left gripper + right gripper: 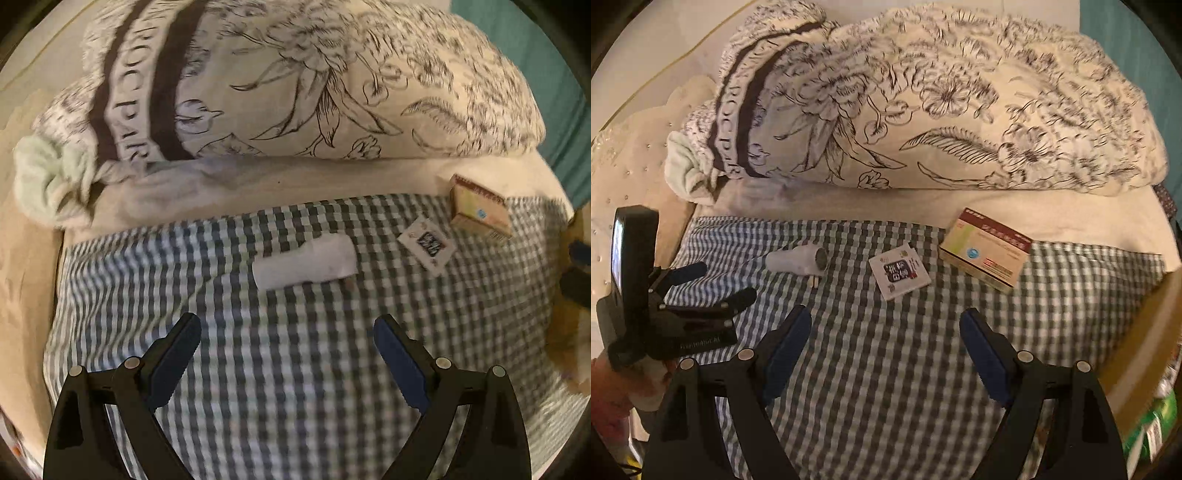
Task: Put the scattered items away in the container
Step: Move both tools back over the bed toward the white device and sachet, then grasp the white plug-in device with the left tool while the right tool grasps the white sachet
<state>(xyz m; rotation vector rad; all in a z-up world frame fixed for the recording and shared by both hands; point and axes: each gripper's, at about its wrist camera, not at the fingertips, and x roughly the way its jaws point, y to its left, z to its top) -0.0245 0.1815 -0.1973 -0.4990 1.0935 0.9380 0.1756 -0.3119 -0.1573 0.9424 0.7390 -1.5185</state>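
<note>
Three loose items lie on the checked cloth (886,369). They are a white plug-like adapter (798,261), a small flat printed packet (899,271) and a tan and maroon medicine box (986,249). My right gripper (886,321) hangs open above the cloth, short of the packet, with nothing between its fingers. My left gripper (726,282) is at the left, open and empty, just short of the adapter. In the left wrist view the left gripper (288,326) points at the adapter (306,262), with the packet (426,245) and box (478,210) to the right. A cardboard container (1141,332) stands at the right edge.
A rolled floral duvet (923,110) lies across the back of the bed, close behind the items. A pale tufted headboard (628,166) runs along the left. Green packaging (1160,417) shows inside the cardboard container. A hand (613,384) holds the left gripper's handle.
</note>
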